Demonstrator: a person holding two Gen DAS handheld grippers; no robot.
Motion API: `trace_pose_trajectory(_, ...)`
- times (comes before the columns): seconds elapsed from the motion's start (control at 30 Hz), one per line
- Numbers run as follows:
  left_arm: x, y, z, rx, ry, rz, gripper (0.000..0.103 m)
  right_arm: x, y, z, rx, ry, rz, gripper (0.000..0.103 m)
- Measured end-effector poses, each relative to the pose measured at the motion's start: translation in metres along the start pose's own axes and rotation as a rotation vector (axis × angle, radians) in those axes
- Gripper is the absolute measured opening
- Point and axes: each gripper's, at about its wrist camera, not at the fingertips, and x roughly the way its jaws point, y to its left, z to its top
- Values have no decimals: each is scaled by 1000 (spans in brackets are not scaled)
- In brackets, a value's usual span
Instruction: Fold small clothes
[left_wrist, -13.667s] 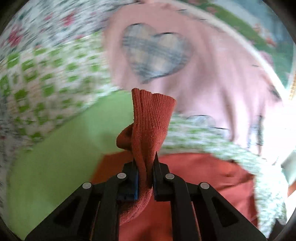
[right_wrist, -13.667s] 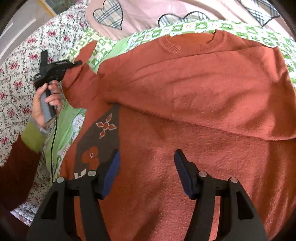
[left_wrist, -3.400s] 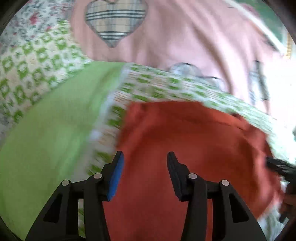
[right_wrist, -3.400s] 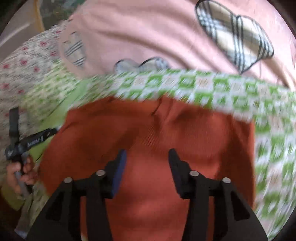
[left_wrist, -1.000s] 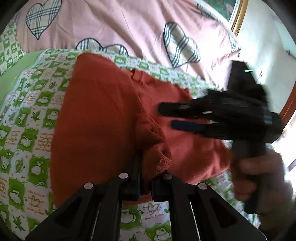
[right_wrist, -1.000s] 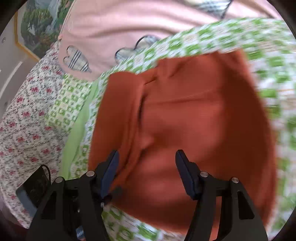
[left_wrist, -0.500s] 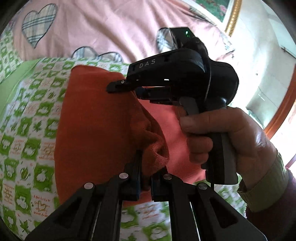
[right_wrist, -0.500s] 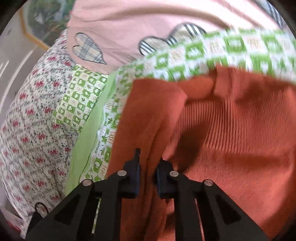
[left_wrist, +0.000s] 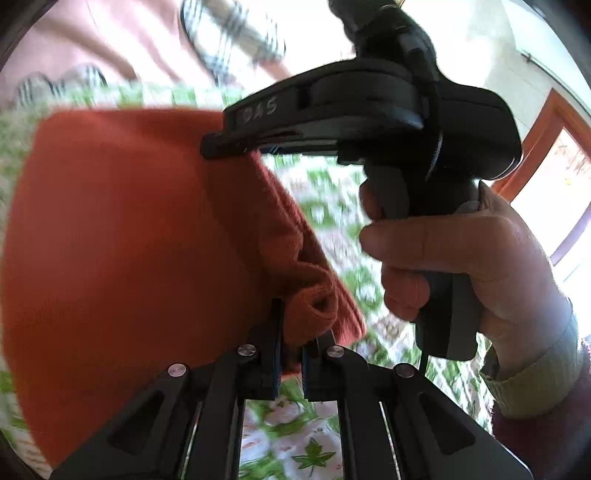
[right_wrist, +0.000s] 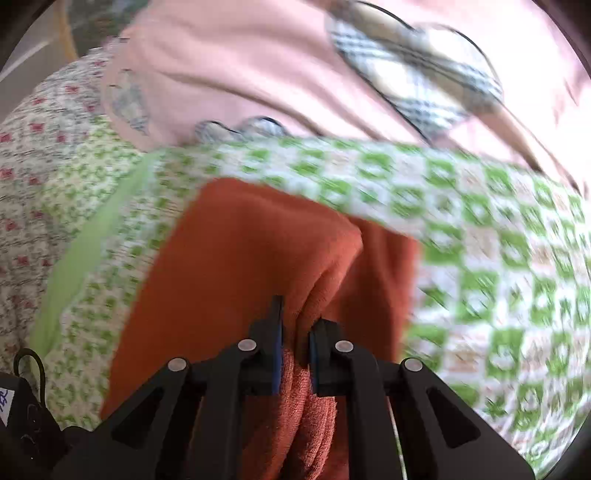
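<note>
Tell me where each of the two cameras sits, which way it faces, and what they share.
Left wrist: on the left hand-held gripper, looking along its fingers, which pinch the sweater; beyond, the right hand holds the right hand-held gripper.
Right wrist: on the right hand-held gripper, looking down over its fingers clamped on a sweater fold; pink bedding behind. No hand shows.
Shared: sweater, green checked sheet.

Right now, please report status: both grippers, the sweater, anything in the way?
Left gripper shut on orange sweater edge. Right gripper, jaws just closed, shut on sweater too. Sweater bunched over green checked blanket. Nothing in the way.
</note>
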Motion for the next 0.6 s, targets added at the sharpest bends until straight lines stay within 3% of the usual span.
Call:
trace_pose_trajectory(0.1,10,8,-12,-13,49,-3,8,20,-22,-14,50,46,13,12)
trace_pose_trajectory(0.2,-4,15,-19,-23,58,-26,11,29,-27,-19,72,44,23,13)
trace_pose_trajectory(0.23,-13,17,-21,-19,56,-26,16,28,-26,-18,76,40,20,14)
trace_pose_trajectory(0.37,-53,27,-30,-17,33,9,16,20,-23,-17,83,32,14,16)
trace_pose_trajectory(0.43,-73,42,-32,-35,9,35,22,15,-23,-18,80,30,10,16)
trace_pose_trajectory(0.6,-99,86,-27,-111,-35,97,22,1,-19,-26,75,22,0,18)
